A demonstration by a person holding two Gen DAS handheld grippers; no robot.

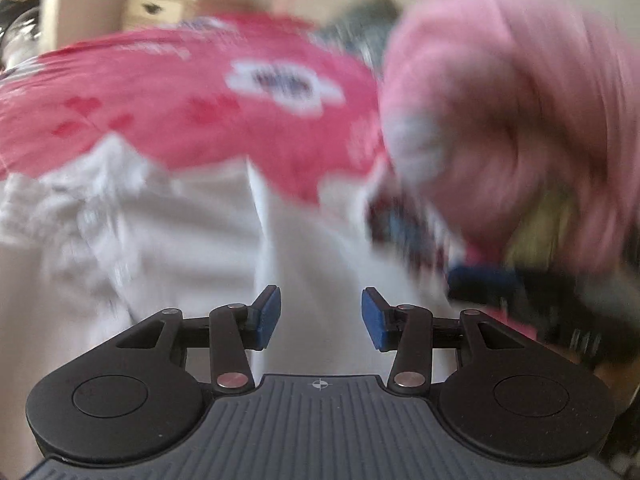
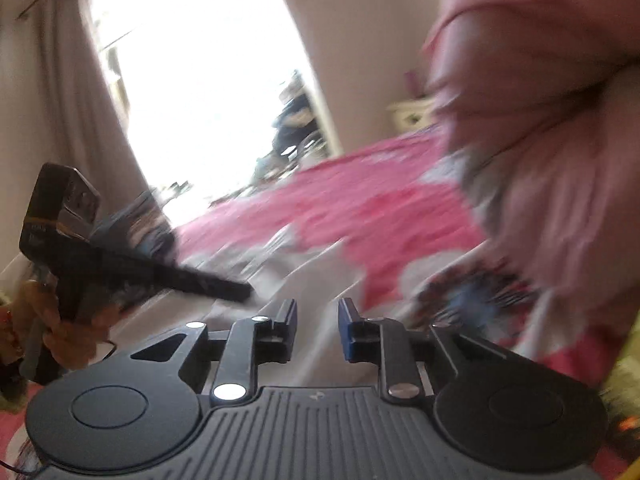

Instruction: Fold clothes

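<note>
Both views are blurred. A white garment (image 1: 180,240) lies spread on a bed cover (image 1: 180,100) that is red-pink with white flowers. My left gripper (image 1: 321,316) hovers over the white cloth, open, with nothing between its blue pads. A bunched pale pink garment (image 1: 512,112) fills the right side, raised above the bed; what holds it I cannot tell. In the right wrist view my right gripper (image 2: 318,320) stands open with a narrow gap, empty, over the white garment (image 2: 304,280). The pink garment (image 2: 540,140) hangs at the right there, and the left gripper (image 2: 236,292) reaches in from the left.
A cream drawer unit (image 1: 160,8) stands beyond the bed against the wall. A bright window (image 2: 200,80) with a pale curtain (image 2: 60,100) is behind. Dark clutter (image 2: 296,120) sits near the window. Something yellow (image 2: 628,368) lies at the right edge.
</note>
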